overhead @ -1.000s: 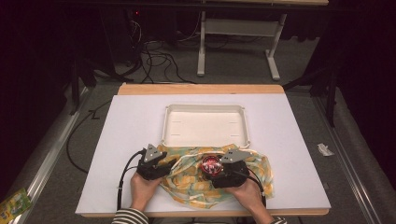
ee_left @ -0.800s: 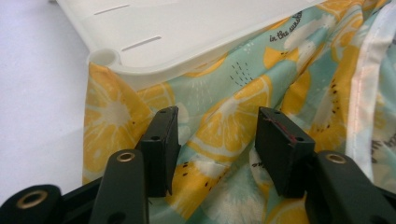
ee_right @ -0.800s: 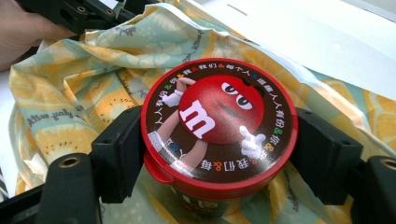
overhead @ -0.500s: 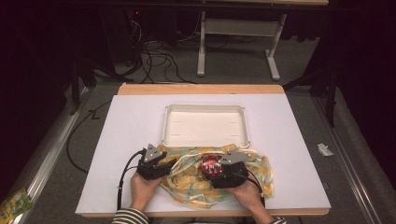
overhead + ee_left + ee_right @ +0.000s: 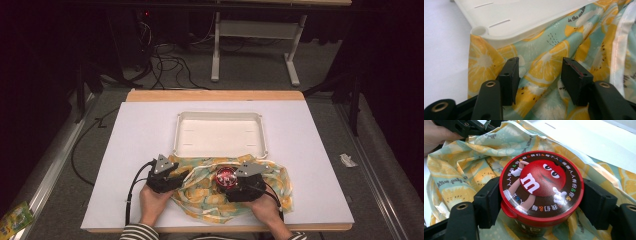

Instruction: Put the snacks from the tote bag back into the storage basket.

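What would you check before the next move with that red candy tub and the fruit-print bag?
1. Right gripper holds the red candy tub, fingers against both sides: ok.
2. Tub upright, lid on: ok.
3. Left gripper open over the fruit-print bag, fabric between its fingers but not pinched: ok.
4. Bag mouth open wide enough for the tub: cannot tell.
5. White tray has bare room inside: ok.
6. Bag edge lies against the tray rim and could snag: not ok.

You're in a lab/recording rig: white-topped table [image 5: 140,150], loose floor cables [image 5: 165,55], grey carpet, metal desk frame [image 5: 255,30] behind.
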`<state>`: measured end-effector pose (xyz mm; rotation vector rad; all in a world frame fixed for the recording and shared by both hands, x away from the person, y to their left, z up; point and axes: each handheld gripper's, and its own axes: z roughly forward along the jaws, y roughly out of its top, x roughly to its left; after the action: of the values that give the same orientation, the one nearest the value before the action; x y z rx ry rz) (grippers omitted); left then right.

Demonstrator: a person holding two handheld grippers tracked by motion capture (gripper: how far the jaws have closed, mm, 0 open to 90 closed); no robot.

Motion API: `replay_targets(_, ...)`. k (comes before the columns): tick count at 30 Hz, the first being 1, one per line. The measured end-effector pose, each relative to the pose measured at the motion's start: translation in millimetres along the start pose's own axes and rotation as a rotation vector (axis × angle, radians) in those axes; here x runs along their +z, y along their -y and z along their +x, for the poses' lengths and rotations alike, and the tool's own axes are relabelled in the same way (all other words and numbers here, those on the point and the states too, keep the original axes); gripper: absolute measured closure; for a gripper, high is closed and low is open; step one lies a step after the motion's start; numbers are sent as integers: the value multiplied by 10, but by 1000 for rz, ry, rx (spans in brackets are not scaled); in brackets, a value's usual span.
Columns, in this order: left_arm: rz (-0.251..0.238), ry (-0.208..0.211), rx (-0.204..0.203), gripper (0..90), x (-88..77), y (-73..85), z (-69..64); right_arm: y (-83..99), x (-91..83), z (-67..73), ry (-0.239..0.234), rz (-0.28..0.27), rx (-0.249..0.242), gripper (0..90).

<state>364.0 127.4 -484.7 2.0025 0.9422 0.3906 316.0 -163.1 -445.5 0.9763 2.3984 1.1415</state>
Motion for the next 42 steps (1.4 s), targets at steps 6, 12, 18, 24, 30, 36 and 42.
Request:
replay_targets(6,0,0,2,491,1,0,0,1,0,10,7,-5,-2,260)
replay_targets(12,0,0,1,490,0,0,-1,-2,-2,11,6,-5,-7,260)
replay_targets(18,-2,0,0,488,-2,1,0,-7,-14,20,6,-2,-5,260)
replay_targets(24,-1,-1,6,485,-6,1,0,-18,-25,22,3,-5,-13,260)
replay_targets(30,-2,-1,6,484,-7,2,1,-34,-65,26,3,-12,-13,260)
replay_targets(36,-2,-1,6,484,-7,2,1,-49,-92,24,2,-20,-18,261)
replay_targets(42,-2,0,4,483,-7,2,1,-65,-134,18,6,-27,-16,261)
